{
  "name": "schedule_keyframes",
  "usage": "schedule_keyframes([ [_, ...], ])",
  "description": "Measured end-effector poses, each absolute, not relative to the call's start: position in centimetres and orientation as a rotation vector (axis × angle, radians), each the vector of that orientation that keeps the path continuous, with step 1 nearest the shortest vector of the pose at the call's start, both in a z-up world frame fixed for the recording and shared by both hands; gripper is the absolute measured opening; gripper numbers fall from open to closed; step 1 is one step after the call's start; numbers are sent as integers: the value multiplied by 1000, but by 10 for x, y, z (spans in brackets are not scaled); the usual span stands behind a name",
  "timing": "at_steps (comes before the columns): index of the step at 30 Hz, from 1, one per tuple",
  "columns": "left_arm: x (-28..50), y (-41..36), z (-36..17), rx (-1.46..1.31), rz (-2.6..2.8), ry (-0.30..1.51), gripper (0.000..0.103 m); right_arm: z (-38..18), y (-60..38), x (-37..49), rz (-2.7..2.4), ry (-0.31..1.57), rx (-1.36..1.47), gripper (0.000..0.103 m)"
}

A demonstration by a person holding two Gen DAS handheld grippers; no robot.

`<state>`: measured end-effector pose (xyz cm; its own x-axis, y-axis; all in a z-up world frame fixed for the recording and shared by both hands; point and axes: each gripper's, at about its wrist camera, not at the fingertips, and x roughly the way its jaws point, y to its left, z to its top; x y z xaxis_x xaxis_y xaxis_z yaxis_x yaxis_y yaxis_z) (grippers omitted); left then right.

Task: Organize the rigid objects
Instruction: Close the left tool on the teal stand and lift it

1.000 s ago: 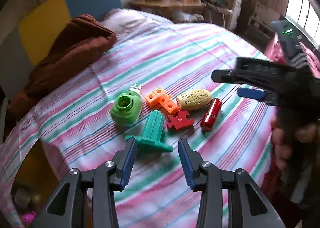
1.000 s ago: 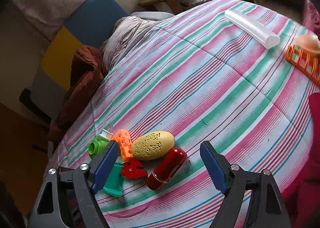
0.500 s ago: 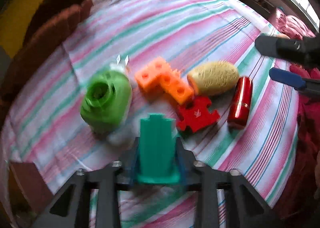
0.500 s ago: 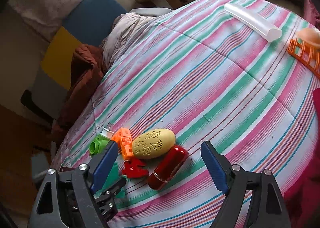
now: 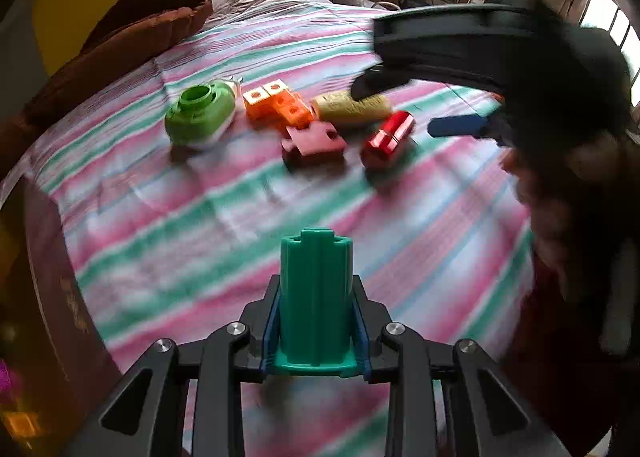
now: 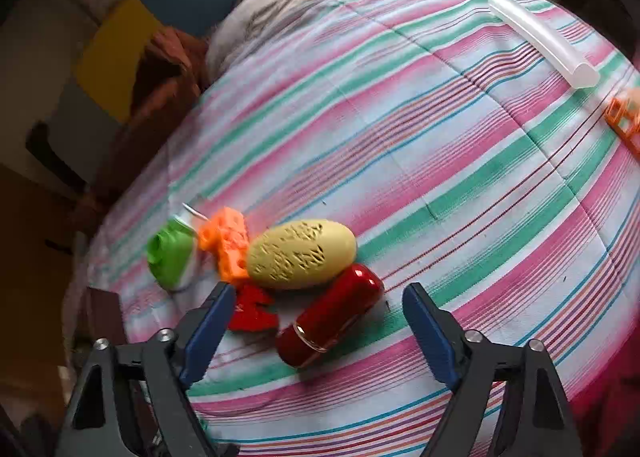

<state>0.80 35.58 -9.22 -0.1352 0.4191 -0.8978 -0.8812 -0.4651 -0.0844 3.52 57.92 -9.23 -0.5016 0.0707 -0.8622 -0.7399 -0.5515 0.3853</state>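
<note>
left wrist: teal ribbed piece (image 5: 316, 293) clamped between left gripper (image 5: 316, 331) fingers

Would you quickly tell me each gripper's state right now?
Left gripper: shut on the teal block.
Right gripper: opening, holding nothing.

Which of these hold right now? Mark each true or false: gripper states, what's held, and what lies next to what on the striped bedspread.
1. The left gripper is shut on the teal ribbed plastic post. True.
2. The right gripper holds the glossy red capsule. False: the capsule lies on the bedspread between its jaws, which are opening.
3. The yellow patterned oval touches the red capsule. True.
4. The clear plastic tube lies among the clustered toys. False: it lies far off, alone.
</note>
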Motion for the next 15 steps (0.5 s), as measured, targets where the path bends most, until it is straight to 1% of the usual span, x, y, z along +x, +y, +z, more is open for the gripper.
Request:
schedule_keyframes([
  [2,20,341,-92,-1166,1740,562,30,-95,577,32,2088,1030,-1183,100],
  [5,30,330,-93,-1175,1731,537,30,-96,573,29,2106,974,-1205,103],
  [9,40,310,-89,-1178,1720,503,30,-94,565,20,2152,848,-1242,103],
  [11,45,299,-87,-1179,1711,482,30,-91,554,12,2205,742,-1265,103],
  [15,51,278,-74,-1154,1713,453,30,-87,529,-1,2292,464,-1337,103],
])
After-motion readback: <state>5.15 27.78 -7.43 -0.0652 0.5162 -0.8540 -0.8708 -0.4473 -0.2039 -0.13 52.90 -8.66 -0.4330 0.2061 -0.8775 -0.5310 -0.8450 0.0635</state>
